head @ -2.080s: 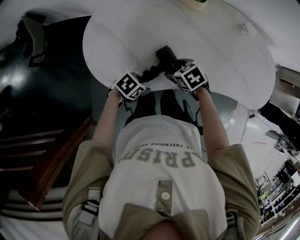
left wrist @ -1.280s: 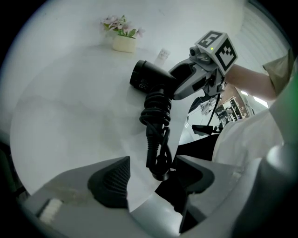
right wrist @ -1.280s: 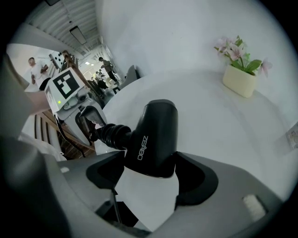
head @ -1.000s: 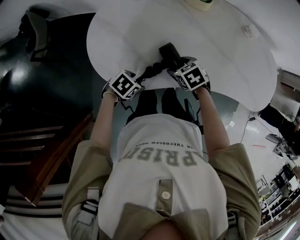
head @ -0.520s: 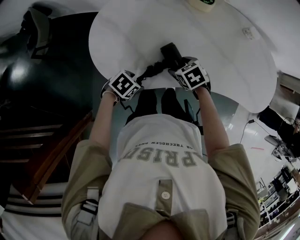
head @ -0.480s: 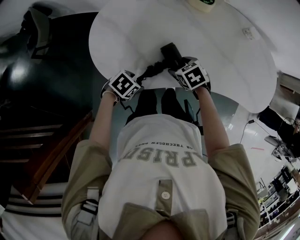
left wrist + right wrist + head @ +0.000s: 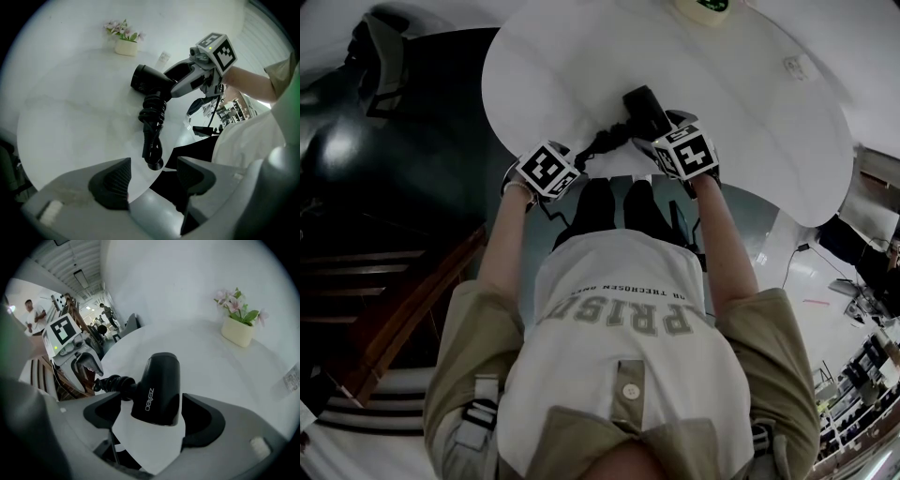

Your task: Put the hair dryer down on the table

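As the right hand-held gripper [image 7: 151,420] opens its jaws either side of the barrel, the black hair dryer [image 7: 157,387] lies on the white counter [image 7: 750,122], mid-frame, handle trailing toward the left hand-held gripper [image 7: 153,178], jaws apart, empty.

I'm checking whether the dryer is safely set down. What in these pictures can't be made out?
- Right gripper view: the hair dryer sits between the right gripper's opening jaws, and its barrel hides its underside, so contact with the table is unconfirmed there.
- Head view: that gripper's marker cube covers the dryer's rear, and the top edge cuts off the flower pot.
- Every view: the small label's print is too small.
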Action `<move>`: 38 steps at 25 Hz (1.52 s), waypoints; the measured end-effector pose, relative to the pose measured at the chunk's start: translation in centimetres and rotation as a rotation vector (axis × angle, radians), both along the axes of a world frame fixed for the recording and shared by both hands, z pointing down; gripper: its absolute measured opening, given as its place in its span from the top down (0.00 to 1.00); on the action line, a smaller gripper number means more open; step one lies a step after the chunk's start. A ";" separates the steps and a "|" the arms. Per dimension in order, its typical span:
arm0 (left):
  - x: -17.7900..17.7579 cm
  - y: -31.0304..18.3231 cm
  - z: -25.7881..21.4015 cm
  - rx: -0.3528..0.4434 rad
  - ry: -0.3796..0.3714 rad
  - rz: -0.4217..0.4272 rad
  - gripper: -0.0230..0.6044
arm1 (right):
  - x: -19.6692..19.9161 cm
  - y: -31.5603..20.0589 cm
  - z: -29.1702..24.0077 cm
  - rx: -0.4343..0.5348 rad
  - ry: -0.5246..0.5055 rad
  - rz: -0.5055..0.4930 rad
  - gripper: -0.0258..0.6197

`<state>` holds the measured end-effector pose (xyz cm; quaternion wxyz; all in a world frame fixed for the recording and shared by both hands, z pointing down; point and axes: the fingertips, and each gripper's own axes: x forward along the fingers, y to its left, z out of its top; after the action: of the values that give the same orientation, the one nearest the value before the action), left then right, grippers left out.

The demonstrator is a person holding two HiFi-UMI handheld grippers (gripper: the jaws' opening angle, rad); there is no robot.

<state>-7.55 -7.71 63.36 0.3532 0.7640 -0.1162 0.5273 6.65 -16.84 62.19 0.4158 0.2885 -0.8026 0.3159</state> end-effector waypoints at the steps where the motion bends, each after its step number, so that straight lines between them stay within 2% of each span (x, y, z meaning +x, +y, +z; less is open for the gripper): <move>1: 0.0 -0.1 -0.1 0.004 0.003 -0.003 0.46 | 0.0 -0.1 -0.3 0.007 -0.007 0.005 0.32; 4: 0.1 -0.6 -1.1 0.032 0.030 -0.035 0.45 | -0.1 -0.5 -1.6 0.033 -0.039 0.034 0.32; 7: 0.0 -1.5 -2.4 0.087 0.076 -0.104 0.45 | 0.1 -0.9 -3.4 0.083 -0.072 0.082 0.31; 10: 0.0 -3.1 -4.6 0.175 0.125 -0.169 0.46 | 0.2 -1.6 -6.1 0.166 -0.112 0.135 0.31; 14: -0.2 -6.4 -8.7 0.365 0.184 -0.274 0.46 | 0.9 -3.6 -11.6 0.384 -0.190 0.231 0.31; 17: -0.8 -8.9 -12.7 0.528 0.229 -0.386 0.46 | 1.8 -4.5 -16.2 0.551 -0.239 0.300 0.31; 20: -2.0 -11.2 -17.5 0.759 0.253 -0.489 0.46 | 2.7 -5.0 -20.3 0.682 -0.256 0.356 0.31; 23: -3.0 -12.2 -22.0 0.974 0.276 -0.564 0.46 | 3.1 -4.7 -23.6 0.760 -0.275 0.376 0.32; 26: -3.5 -12.2 -26.5 1.164 0.313 -0.614 0.60 | 3.3 -4.1 -26.5 0.842 -0.278 0.374 0.37; 29: -3.9 -11.8 -30.4 1.315 0.343 -0.667 0.70 | 3.7 -3.4 -29.0 0.926 -0.276 0.383 0.47; 31: -4.2 -11.4 -32.4 1.401 0.360 -0.695 0.79 | 3.9 -3.0 -30.0 0.972 -0.273 0.384 0.51; 32: -4.2 -11.2 -33.0 1.430 0.367 -0.700 0.79 | 3.9 -2.7 -30.2 0.986 -0.269 0.384 0.55; 38: -4.2 -10.5 -35.0 1.513 0.398 -0.717 0.87 | 4.0 -1.7 -31.2 1.026 -0.270 0.409 0.69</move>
<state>-11.78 -18.24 28.32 -0.0920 0.7893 -0.6067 0.0211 10.67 -18.53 30.96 0.0463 0.5600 -0.8272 -0.0064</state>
